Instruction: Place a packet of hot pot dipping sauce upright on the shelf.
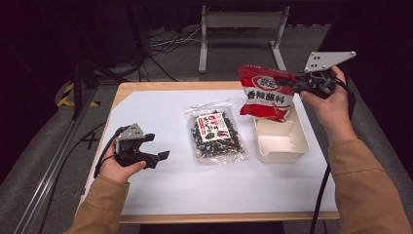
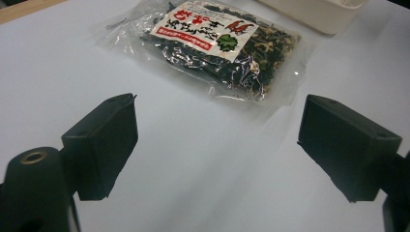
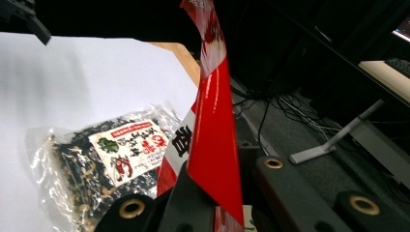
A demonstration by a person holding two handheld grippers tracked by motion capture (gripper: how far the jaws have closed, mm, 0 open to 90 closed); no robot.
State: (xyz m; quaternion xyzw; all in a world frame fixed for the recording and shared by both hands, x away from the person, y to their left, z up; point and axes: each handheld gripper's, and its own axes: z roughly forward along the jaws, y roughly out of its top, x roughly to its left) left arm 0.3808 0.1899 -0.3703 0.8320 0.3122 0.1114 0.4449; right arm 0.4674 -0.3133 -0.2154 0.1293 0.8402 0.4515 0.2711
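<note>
We have the red packet (image 1: 265, 92) pinched by its upper right edge in our right gripper (image 1: 291, 85), jaws pressed on the foil, and it hangs upright in the air with its long axis near vertical. Its lower end hangs over the far left corner of the white bin (image 1: 281, 141), whether touching we cannot tell. The bin's open cavity lies toward six o'clock from the packet in the high view, so we judge the coming move to be a short lowering toward us. In the right gripper view the packet (image 3: 215, 130) rises edge-on from between the jaws. The clear bag of dark dried food (image 1: 215, 133) lies flat on the white sheet (image 1: 170, 190), just beside the bin at its nine o'clock, long axis running twelve to six. Our left gripper (image 1: 157, 158) rests low at the bag's eight o'clock, jaws spread and empty, pointing toward it; in the left gripper view the bag (image 2: 208, 48) sits ahead at twelve o'clock.
</note>
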